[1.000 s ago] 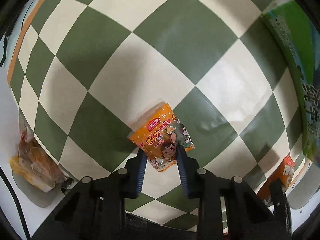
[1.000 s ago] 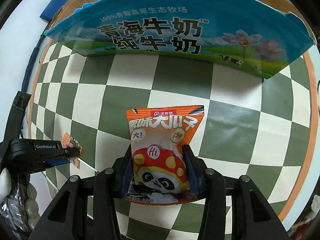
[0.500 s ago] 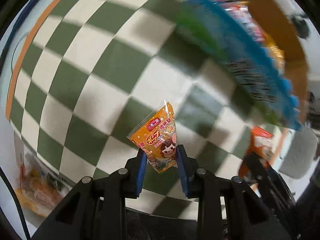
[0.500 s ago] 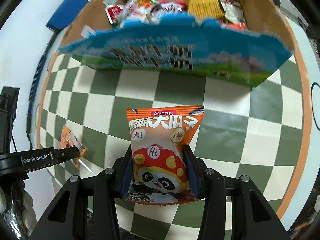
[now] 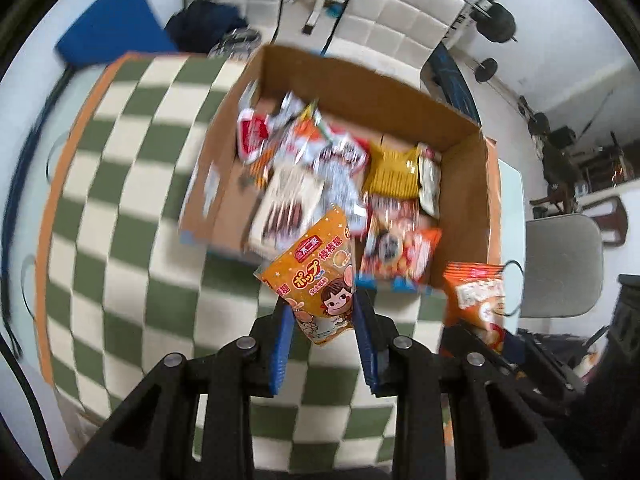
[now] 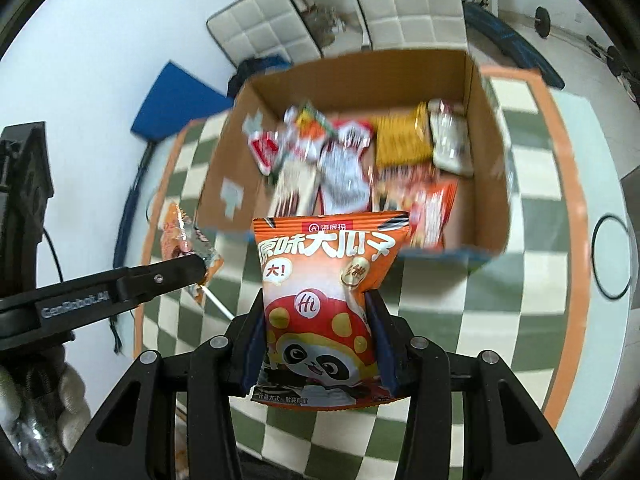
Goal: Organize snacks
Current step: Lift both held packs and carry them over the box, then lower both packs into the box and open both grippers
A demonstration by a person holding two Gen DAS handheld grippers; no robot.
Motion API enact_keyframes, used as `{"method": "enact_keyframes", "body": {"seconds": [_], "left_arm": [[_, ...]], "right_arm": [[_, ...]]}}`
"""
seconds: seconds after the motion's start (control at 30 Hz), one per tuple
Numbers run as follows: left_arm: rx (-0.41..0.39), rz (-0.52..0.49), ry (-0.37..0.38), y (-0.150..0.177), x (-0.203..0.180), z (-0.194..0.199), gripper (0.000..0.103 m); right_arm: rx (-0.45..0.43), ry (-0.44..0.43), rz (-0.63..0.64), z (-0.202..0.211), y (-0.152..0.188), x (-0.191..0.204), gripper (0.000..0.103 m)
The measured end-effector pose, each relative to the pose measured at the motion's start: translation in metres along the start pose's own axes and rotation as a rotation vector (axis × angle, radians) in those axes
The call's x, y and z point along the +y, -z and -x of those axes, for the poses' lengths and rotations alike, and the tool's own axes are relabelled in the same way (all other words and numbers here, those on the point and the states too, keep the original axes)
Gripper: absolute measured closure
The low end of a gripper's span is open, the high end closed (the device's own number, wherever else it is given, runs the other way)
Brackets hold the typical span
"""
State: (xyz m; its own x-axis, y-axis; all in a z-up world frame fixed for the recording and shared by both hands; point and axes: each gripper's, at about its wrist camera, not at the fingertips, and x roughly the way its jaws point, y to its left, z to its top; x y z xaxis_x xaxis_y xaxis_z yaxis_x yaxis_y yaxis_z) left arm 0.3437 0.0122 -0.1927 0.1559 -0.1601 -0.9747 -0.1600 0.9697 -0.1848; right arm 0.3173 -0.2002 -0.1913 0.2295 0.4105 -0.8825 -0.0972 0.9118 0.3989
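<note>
My left gripper (image 5: 322, 308) is shut on a small orange candy packet (image 5: 316, 276) with a cartoon girl's face. It hangs above the near wall of an open cardboard box (image 5: 360, 80) holding several snack packs. My right gripper (image 6: 316, 320) is shut on an orange panda snack bag (image 6: 324, 296), raised just short of the same cardboard box (image 6: 360, 76). The panda snack bag (image 5: 478, 296) shows at the right of the left wrist view. In the right wrist view, the left gripper (image 6: 196, 266) and its candy packet (image 6: 180, 236) are at the left.
The box stands on a green and cream checked mat (image 5: 120, 200) with an orange border. A blue pad (image 5: 112, 36) lies on the white floor beyond the mat. White padded benches (image 6: 280, 28) and weights (image 5: 496, 24) are behind the box; a grey chair (image 5: 560, 264) stands at the right.
Both grippers have risen with their packets and now look down into the open box. The left gripper has also rolled and swung towards the box.
</note>
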Motion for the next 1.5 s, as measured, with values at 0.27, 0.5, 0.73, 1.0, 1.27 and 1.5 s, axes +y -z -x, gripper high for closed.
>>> {"method": "enact_keyframes", "body": {"seconds": [0.27,0.5,0.73,1.0,1.27,1.5], "left_arm": [[0.042,-0.153,-0.11,-0.077,-0.03,-0.026,0.076],[0.149,-0.236,-0.203,-0.108,-0.041,-0.074,0.076],[0.243,-0.27,-0.279,-0.114,-0.028,-0.108,0.076],[0.306,-0.247,-0.296,-0.114,-0.006,-0.123,0.076],[0.336,-0.233,-0.285,-0.111,0.005,-0.126,0.075],[0.376,-0.203,-0.221,-0.105,0.01,-0.124,0.063]], "right_arm": [[-0.034,0.039,-0.06,-0.005,-0.07,-0.024,0.054],[0.008,0.072,-0.09,-0.035,-0.107,-0.044,0.054],[0.085,0.027,-0.118,-0.073,-0.115,-0.048,0.054],[0.13,-0.029,-0.128,-0.101,-0.115,-0.037,0.054],[0.16,-0.038,-0.124,-0.112,-0.117,-0.028,0.054],[0.232,-0.057,-0.125,-0.128,-0.112,-0.019,0.051]]}}
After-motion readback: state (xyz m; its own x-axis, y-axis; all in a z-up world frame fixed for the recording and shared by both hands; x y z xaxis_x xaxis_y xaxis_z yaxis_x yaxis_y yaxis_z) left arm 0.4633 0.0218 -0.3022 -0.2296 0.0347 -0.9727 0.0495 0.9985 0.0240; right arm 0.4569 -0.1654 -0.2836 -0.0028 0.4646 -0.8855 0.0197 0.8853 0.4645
